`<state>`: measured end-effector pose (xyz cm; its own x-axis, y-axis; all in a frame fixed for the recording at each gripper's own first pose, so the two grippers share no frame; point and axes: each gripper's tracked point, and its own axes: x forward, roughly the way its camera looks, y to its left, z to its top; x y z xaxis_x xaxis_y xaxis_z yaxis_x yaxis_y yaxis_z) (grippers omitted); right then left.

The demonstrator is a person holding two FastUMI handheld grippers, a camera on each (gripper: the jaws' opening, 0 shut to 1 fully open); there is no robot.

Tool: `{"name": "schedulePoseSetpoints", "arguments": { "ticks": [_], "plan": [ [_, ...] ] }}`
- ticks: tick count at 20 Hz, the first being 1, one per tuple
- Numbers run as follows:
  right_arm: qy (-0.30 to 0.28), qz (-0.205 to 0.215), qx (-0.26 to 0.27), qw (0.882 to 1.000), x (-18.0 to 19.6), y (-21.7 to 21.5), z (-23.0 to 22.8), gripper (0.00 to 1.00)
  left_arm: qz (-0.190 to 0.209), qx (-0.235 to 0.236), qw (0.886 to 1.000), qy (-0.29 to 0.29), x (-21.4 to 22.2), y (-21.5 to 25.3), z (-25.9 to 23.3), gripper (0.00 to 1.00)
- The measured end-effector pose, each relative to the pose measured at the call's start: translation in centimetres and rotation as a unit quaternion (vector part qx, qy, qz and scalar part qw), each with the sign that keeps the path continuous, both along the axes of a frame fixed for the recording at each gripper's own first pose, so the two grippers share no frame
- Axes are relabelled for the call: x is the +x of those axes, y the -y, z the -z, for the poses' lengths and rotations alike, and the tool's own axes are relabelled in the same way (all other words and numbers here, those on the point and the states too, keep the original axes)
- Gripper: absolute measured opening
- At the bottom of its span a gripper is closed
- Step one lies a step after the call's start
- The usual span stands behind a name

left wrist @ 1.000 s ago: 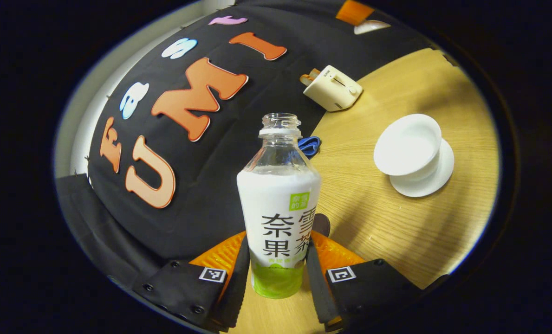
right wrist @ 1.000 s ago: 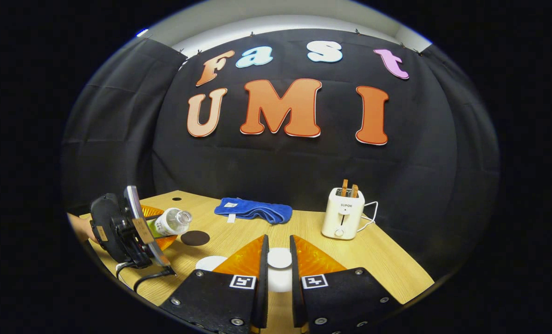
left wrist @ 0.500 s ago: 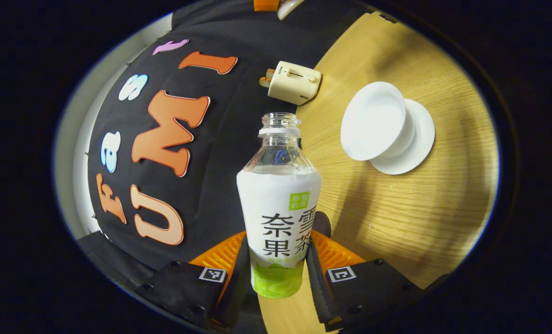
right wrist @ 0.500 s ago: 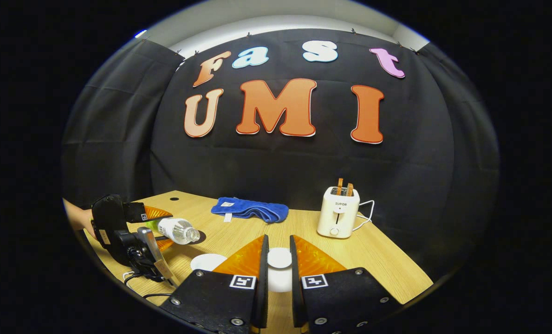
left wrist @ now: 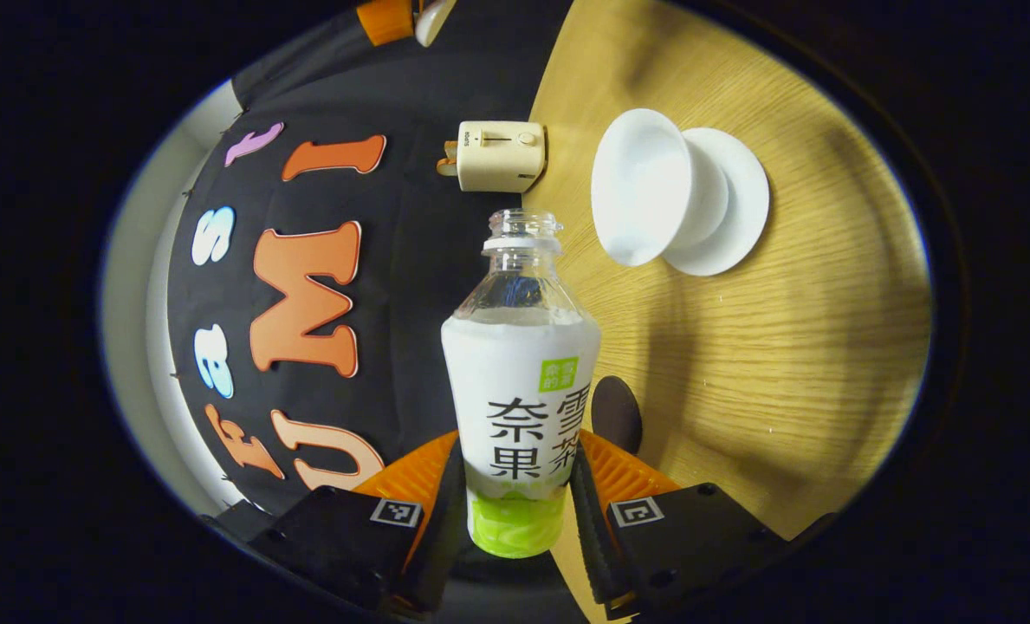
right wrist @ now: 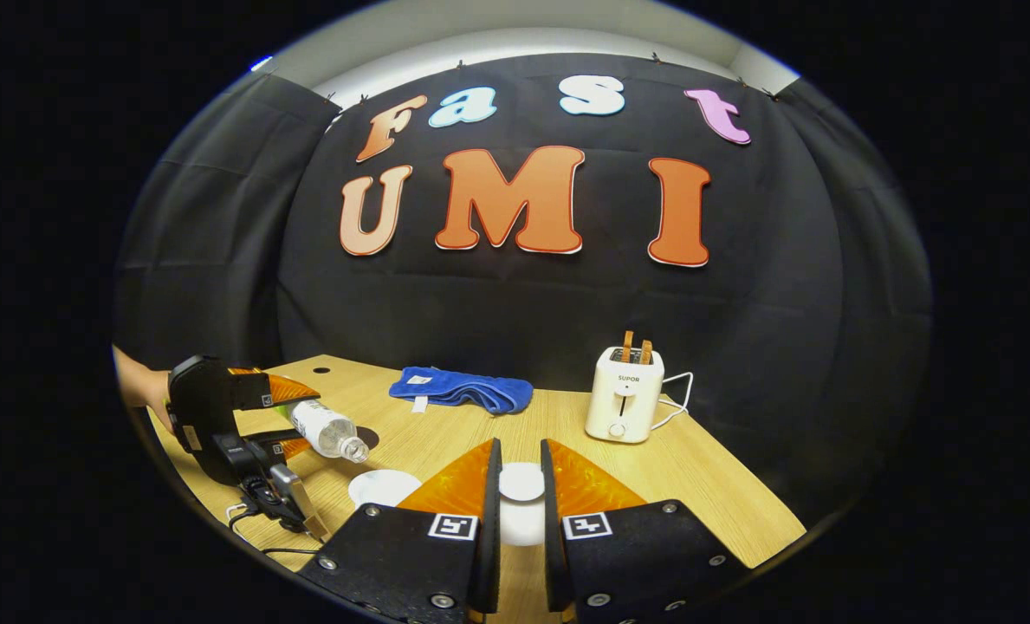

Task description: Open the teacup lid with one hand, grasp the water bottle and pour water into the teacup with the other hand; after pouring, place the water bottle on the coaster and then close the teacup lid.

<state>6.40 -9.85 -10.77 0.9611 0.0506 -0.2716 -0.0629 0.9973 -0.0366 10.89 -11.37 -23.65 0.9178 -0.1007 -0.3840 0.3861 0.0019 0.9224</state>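
Wooden table (right wrist: 696, 485) in a black-cloth booth. Left gripper (left wrist: 515, 511) fingers pinch the water bottle (left wrist: 521, 381) low on its body; bottle uncapped, tipped sideways, mouth aimed toward the open white teacup (left wrist: 644, 186) on its saucer (left wrist: 735, 208), not over it. Bottle label: white with black Chinese characters, green base band. Dark round coaster (left wrist: 616, 414) just beside the bottle. Right gripper (right wrist: 521, 511) fingers squeeze the white teacup lid (right wrist: 521, 482), held above the table. Cream toaster (right wrist: 623, 403), front marked SUPOR, and blue towel (right wrist: 463, 390) stand near the wall.
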Motion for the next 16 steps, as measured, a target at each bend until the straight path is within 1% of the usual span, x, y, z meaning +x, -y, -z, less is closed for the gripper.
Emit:
{"name": "schedulePoseSetpoints", "arguments": {
  "ticks": [7,8,9,15,16],
  "plan": [
    [-0.001,0.003,0.001,1.000,-0.2,0.3,0.3,0.22,0.027,0.051,0.998,0.017,0.2,0.2,-1.0,0.65],
    [-0.001,0.004,0.001,1.000,-0.2,0.4,0.4,0.22,0.031,0.056,0.998,0.019,0.3,0.2,-1.0,0.63],
    [-0.001,0.003,0.000,1.000,-0.2,0.4,0.4,0.22,0.033,0.062,0.997,0.020,0.3,0.2,-1.2,0.65],
    [-0.002,0.009,0.003,1.000,-0.3,0.9,0.6,0.22,0.049,0.090,0.994,0.034,0.5,0.3,-1.7,0.63],
    [-0.003,0.008,0.004,1.000,-0.4,1.0,0.8,0.22,0.051,0.093,0.994,0.037,0.6,0.3,-1.8,0.64]
  ]
}}
